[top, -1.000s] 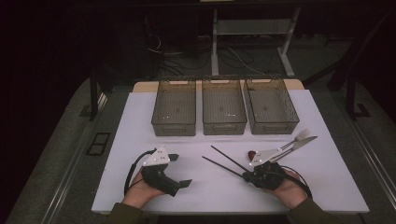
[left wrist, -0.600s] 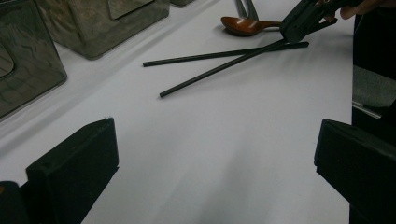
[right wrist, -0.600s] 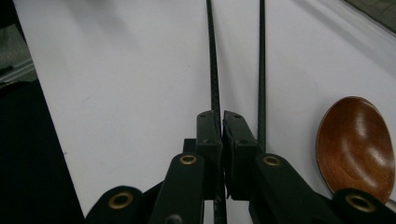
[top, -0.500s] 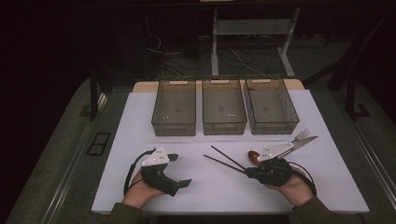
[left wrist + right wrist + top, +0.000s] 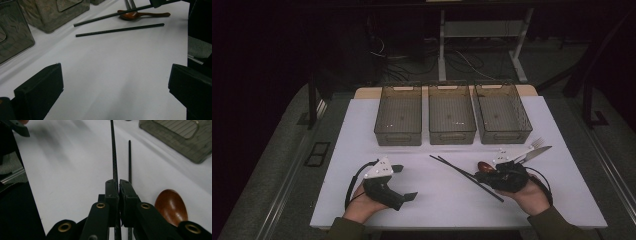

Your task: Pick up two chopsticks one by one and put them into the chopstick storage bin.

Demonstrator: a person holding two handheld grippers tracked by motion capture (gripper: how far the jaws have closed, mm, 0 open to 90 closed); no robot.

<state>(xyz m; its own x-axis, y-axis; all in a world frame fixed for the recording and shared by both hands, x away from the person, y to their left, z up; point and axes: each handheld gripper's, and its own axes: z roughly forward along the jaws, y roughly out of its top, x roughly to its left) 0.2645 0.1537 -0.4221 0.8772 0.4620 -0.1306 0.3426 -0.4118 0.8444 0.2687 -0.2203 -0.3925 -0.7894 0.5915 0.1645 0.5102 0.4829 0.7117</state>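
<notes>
Two black chopsticks (image 5: pixel 464 176) lie slantwise on the white table (image 5: pixel 437 200), near its middle. My right gripper (image 5: pixel 483 178) is shut on one chopstick (image 5: pixel 114 157), which runs straight out from between the jaws. The other chopstick (image 5: pixel 129 162) lies just to its right. A brown wooden spoon (image 5: pixel 485 166) rests beside that gripper, its bowl (image 5: pixel 171 206) close by. My left gripper (image 5: pixel 404 182) rests at the near left with its jaws wide open and bare table between them (image 5: pixel 116 92). From it both chopsticks (image 5: pixel 120 29) and the spoon (image 5: pixel 140 15) lie farther off.
Three grey see-through bins (image 5: pixel 398 122) (image 5: pixel 451 120) (image 5: pixel 502 119) stand in a row at the back of the table. A metal fork (image 5: pixel 536 144) and a knife (image 5: pixel 536 152) lie to the right of the spoon. A dark floor surrounds the table.
My right gripper has edged slightly away from me, and the chopsticks now lie closer together. The left gripper has stayed put.
</notes>
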